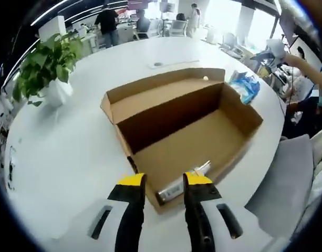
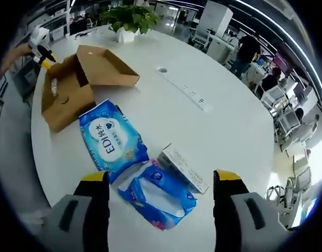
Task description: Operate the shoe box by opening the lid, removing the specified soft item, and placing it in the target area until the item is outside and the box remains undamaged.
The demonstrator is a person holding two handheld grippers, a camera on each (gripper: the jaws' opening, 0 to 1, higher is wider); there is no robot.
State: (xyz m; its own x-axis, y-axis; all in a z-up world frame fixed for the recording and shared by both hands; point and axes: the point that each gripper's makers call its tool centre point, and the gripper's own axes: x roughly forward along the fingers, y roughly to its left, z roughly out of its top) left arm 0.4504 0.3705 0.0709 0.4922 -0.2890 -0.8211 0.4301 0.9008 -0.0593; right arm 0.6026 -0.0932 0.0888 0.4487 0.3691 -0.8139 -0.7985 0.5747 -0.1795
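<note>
The brown cardboard shoe box (image 1: 203, 136) stands open on the white round table (image 1: 61, 157), its lid (image 1: 161, 92) folded back flat; the inside looks bare. My left gripper (image 1: 165, 181) is open, its yellow-tipped jaws on either side of the box's near wall, which carries a white label (image 1: 176, 188). Under my wide-open right gripper (image 2: 162, 181) lies a soft blue tissue pack (image 2: 158, 199). Beside that pack are a larger blue wipes pack (image 2: 111, 139) and a small white carton (image 2: 183, 168). The box (image 2: 66, 97) sits further off at the upper left, with the left gripper (image 2: 42, 55) at its end.
A potted plant (image 1: 45, 71) stands on the table beyond the box. A long white strip (image 2: 184, 89) is set into the tabletop. A grey chair (image 1: 284, 184) is at the table's edge. People stand at desks in the background.
</note>
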